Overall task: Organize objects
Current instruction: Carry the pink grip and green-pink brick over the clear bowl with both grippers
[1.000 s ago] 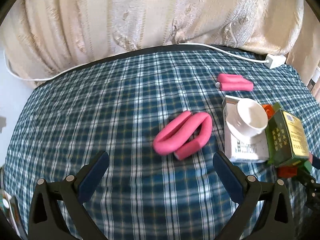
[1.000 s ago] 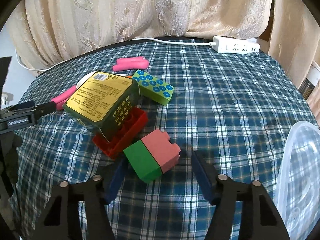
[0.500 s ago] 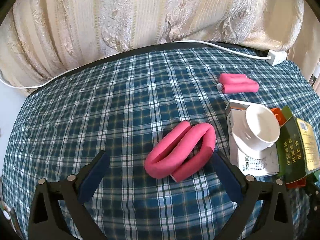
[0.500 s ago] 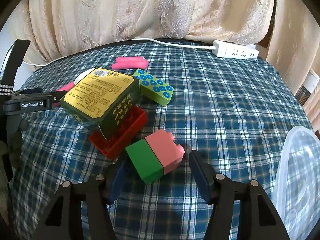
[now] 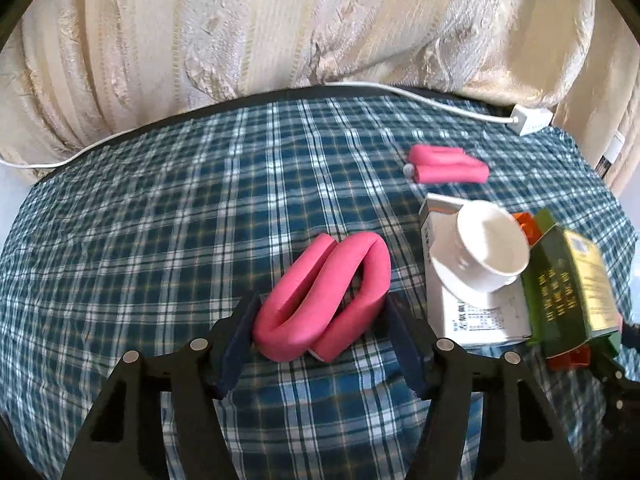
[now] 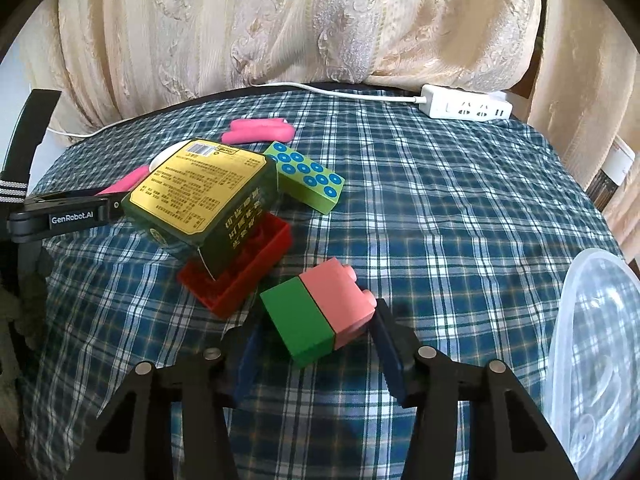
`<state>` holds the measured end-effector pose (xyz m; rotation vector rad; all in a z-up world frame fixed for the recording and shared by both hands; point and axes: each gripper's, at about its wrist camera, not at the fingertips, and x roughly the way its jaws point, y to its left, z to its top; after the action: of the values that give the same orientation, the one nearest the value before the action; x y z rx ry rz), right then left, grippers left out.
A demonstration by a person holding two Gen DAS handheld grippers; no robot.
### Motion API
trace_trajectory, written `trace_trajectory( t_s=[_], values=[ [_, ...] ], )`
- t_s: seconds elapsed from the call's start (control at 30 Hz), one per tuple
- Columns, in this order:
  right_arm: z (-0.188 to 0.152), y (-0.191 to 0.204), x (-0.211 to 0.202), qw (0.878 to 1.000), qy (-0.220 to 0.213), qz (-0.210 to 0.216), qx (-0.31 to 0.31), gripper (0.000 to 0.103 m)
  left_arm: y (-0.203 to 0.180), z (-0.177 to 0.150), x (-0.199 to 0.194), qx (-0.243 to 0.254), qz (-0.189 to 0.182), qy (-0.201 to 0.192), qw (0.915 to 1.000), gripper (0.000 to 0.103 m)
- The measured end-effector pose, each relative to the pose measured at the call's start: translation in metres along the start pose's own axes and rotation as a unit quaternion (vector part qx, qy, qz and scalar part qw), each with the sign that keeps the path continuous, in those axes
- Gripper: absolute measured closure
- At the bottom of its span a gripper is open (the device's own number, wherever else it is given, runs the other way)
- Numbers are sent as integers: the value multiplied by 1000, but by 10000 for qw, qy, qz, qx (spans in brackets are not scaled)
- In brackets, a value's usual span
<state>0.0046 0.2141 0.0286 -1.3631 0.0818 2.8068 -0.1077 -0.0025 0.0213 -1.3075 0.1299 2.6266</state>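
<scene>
Left gripper (image 5: 320,344): jaws closing, pads touching both sides of the folded pink foam roller (image 5: 324,300), which lies on the plaid cloth (image 5: 160,240) left of the white cup (image 5: 490,250).

Right gripper (image 6: 316,344): jaws closing around the green-and-pink block (image 6: 320,312); right pad touches it, left contact unclear. Red block (image 6: 240,276) lies beyond, left.

Both wrist views tilt down, close over the plaid cloth (image 5: 160,240) toward the far curtain (image 6: 280,20), sharing the green box (image 5: 568,280) pile and power strip (image 6: 466,108).
</scene>
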Motion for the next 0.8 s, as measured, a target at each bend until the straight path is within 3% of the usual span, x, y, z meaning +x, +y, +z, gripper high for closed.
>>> trace_trajectory(
  t_s=[0.2, 0.53, 0.8],
  values=[
    [-4, -11, -8, 9990, 7, 248, 380, 49, -3, 1, -28, -104, -30, -264, 9996, 39],
    [-3, -21, -40, 9975, -379, 277, 530, 49, -28, -3, -77, -63, -194, -659, 9976, 39],
    [-7, -52, -70, 9935, -732, 146, 855, 49, -62, -4, -107, 243, -398, -886, 9950, 39]
  ],
)
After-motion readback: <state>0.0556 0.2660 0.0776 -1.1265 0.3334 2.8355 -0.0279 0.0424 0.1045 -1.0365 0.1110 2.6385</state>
